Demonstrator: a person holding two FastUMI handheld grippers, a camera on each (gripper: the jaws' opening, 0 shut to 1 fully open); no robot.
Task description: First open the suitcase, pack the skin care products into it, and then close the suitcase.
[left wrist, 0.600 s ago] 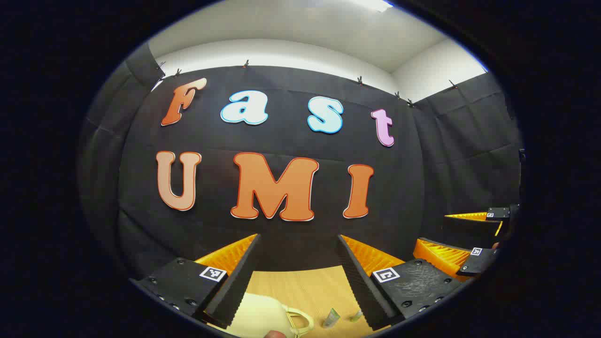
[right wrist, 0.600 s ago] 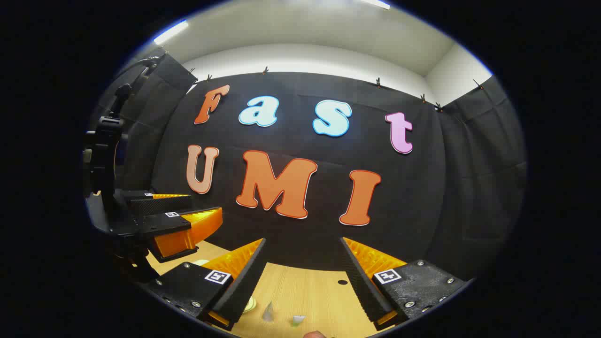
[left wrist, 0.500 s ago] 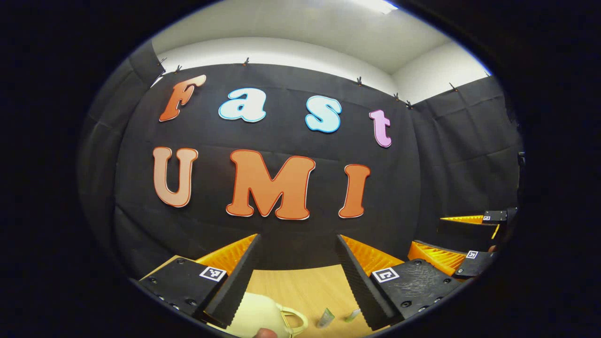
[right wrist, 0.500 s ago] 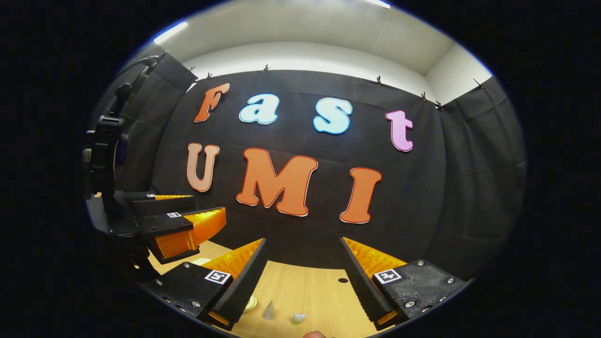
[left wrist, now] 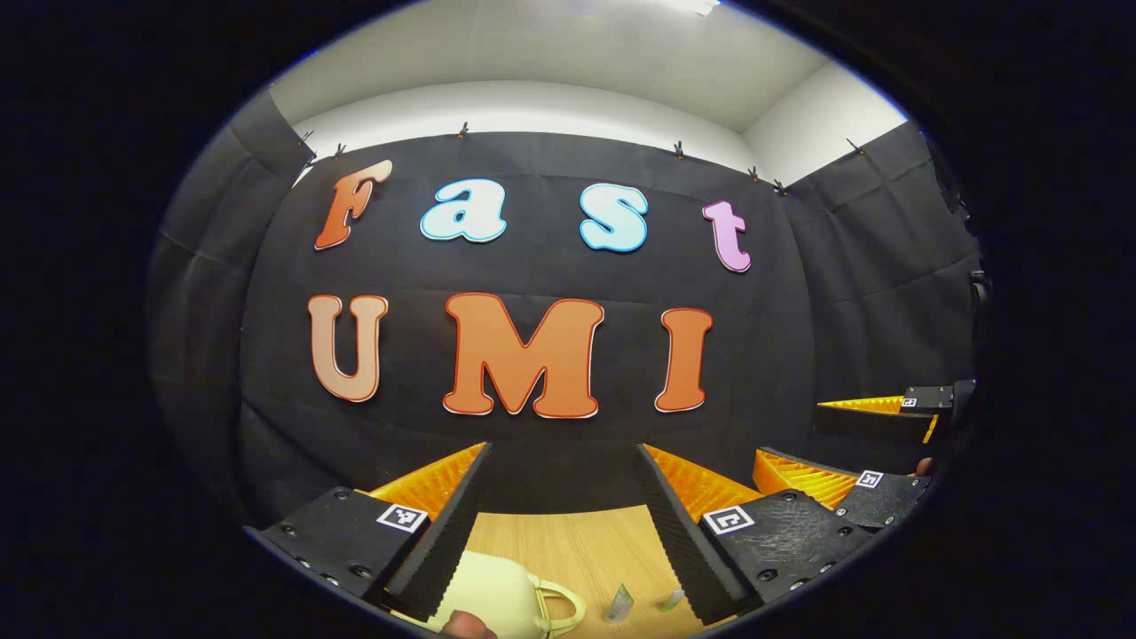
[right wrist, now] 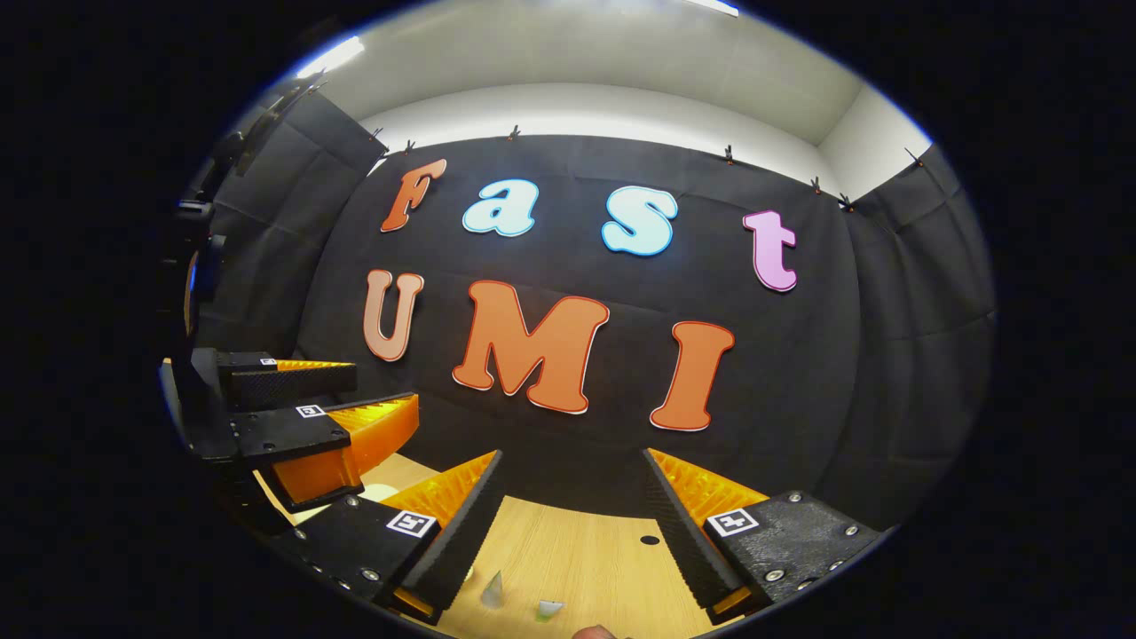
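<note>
A cream suitcase [left wrist: 493, 590] with a looped handle lies shut on the wooden table [left wrist: 577, 541], low in the left gripper view, just under my left gripper [left wrist: 564, 454]. That gripper is open and holds nothing. Two small skin care tubes [left wrist: 619, 602] lie on the wood right of the handle. My right gripper [left wrist: 788, 430] hangs open at the far right. In the right gripper view my right gripper [right wrist: 572, 457] stands open above the table [right wrist: 577, 550], with two small tubes [right wrist: 491, 590] below it. The left gripper [right wrist: 386, 392] is open at the left.
The black cloth wall closes the booth straight ahead and on both sides. A small dark hole [right wrist: 650, 540] marks the tabletop near the right gripper's right finger. A person's fingertip [left wrist: 466, 626] shows at the bottom edge by the suitcase.
Both views have shifted slightly; the two grippers stay open and high above the table. In the right gripper view the left gripper has drifted a little left.
</note>
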